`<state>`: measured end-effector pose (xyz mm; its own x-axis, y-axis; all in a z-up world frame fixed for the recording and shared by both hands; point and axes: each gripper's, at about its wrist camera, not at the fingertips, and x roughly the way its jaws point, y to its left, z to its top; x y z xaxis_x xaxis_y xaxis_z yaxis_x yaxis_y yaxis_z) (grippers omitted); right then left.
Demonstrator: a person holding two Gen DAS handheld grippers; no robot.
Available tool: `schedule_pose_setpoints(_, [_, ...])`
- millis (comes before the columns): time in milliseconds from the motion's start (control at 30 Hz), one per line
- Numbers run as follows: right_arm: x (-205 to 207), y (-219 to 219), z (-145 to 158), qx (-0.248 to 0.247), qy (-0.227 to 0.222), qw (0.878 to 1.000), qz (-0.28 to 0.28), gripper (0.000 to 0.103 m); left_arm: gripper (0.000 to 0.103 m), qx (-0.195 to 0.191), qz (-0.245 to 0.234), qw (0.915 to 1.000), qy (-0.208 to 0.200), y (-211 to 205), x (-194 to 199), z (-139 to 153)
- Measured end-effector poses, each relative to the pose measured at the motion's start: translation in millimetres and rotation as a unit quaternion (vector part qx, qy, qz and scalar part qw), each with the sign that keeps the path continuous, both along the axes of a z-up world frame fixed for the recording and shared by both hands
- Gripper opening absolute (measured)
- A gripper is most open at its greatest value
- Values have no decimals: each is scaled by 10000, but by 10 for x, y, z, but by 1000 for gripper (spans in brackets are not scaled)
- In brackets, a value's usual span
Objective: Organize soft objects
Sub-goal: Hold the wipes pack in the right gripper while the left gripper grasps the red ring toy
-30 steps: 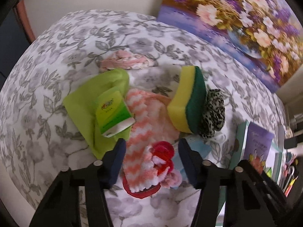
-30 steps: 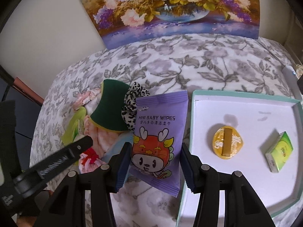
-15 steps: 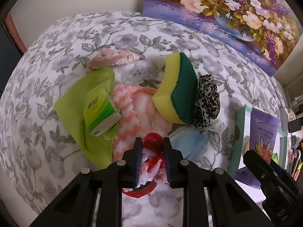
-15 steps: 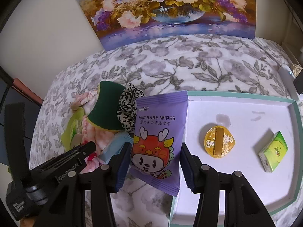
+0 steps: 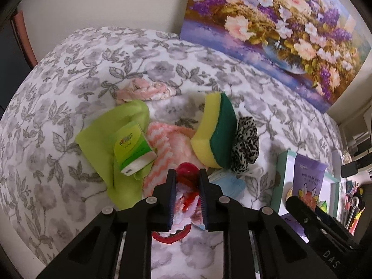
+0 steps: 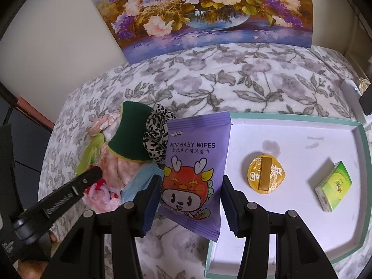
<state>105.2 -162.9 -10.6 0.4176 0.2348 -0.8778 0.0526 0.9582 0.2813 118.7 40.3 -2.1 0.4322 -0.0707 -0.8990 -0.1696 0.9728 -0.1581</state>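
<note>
My left gripper is clamped on the red and pink fluffy toy, its pads squeezing the plush between them at the near edge of the pile. My right gripper holds the purple baby wipes pack by its two side edges; the pack hangs over the left rim of the white tray.

From the left view, just beyond the toy lies the pink and white striped cloth. At about ten o'clock from the toy sits the green tissue pack on top of the lime green cloth. At one o'clock the yellow and green sponge stands tilted on its edge, with the black and white scrunchie touching its right side. A light blue face mask lies just right of my fingers. Farther off, at eleven o'clock, a pale pink cloth rests on the flowered bedspread.

In the tray, at three o'clock from the wipes, sit a round gold packet and, farther right, another green tissue pack. A flower painting leans against the wall at the back
</note>
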Motion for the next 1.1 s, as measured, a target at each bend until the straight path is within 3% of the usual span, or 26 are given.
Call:
schedule_pose_setpoints(600, [-31, -85, 54, 10, -29, 10000, -18, 53, 19, -573, 242, 9959, -650, 226, -187, 411])
schedule_pose_setpoints(733, [-33, -98, 54, 10, -19, 10000, -19, 53, 19, -448, 176, 9962, -729, 192, -202, 462])
schedule_pose_setpoints(967, [-24, -77, 11, -22, 71, 10000, 42, 53, 19, -99, 76, 9998, -178, 74, -53, 110])
schedule_pose_setpoints(1100, [-25, -72, -9, -33, 107, 9999, 67, 53, 19, -130, -25, 9999, 83, 15, -1, -95])
